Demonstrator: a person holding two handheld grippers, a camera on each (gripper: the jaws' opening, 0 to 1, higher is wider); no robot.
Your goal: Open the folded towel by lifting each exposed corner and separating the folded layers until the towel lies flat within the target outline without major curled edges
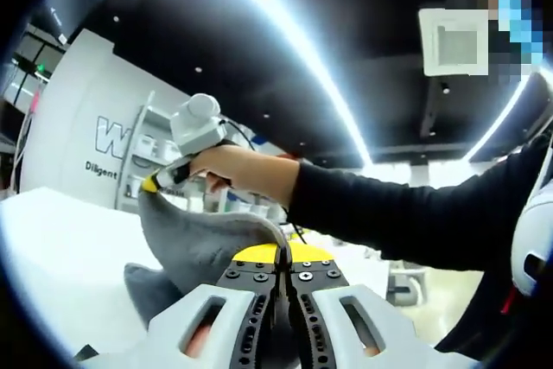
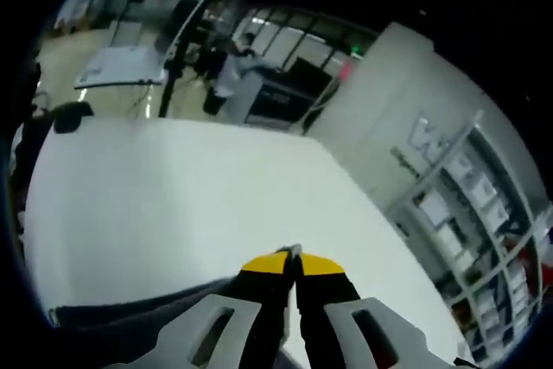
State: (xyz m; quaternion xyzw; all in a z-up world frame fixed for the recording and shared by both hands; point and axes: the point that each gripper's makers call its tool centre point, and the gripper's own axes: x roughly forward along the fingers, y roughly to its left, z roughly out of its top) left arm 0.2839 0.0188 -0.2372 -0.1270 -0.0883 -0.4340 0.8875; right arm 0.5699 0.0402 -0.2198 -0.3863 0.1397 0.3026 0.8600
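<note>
The grey towel (image 1: 203, 244) hangs lifted above the white table (image 1: 60, 248), stretched between both grippers. My left gripper (image 1: 282, 252) rises from the bottom of the left gripper view, yellow tips pressed together on one edge of the cloth. Further up and to the left, a hand holds my right gripper (image 1: 155, 184), shut on another corner of the towel. In the right gripper view my right gripper (image 2: 291, 257) is closed, and a dark strip of the towel (image 2: 130, 315) trails off to the lower left over the table (image 2: 173, 205).
A person's arm in a black sleeve (image 1: 406, 218) reaches across the left gripper view. A white wall with lettering (image 1: 95, 140) and shelves (image 2: 484, 239) stand behind the table. Farther off are people (image 2: 229, 71) and another table (image 2: 121, 66).
</note>
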